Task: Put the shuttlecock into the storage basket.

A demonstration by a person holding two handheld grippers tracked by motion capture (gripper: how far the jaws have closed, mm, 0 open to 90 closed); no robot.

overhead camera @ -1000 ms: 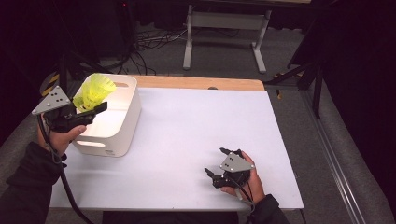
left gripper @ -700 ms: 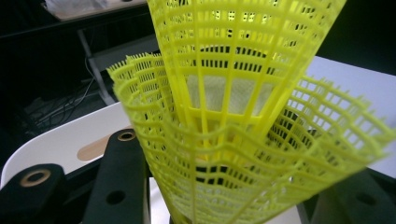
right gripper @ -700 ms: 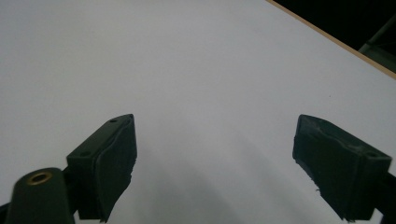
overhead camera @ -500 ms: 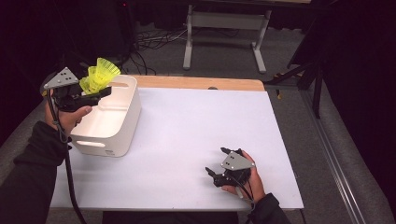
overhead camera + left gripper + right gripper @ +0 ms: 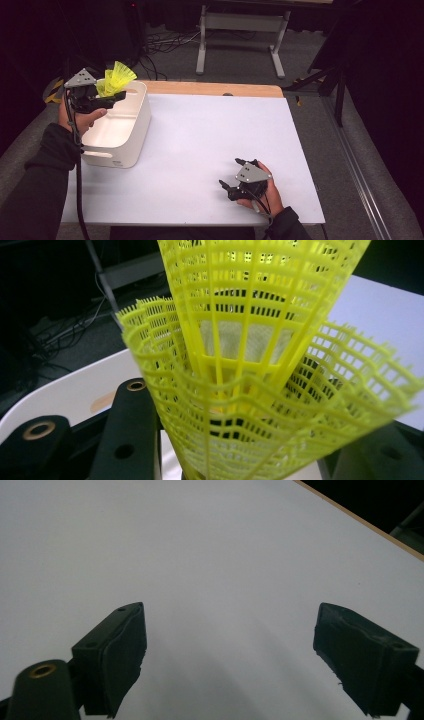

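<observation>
Two yellow shuttlecocks [image 5: 260, 385] between left gripper [image 5: 107, 97] fingers [image 5: 127, 440]

High view: above the person's side, facing forward and down over the whole worktop [image 5: 210, 135]. Claw views: close, along each claw's jaws; each shares white worktop [image 5: 200, 555] with the high view.

surface: white table [image 5: 210, 145], wooden far edge | on it: white bin [image 5: 127, 135], near left
</observation>
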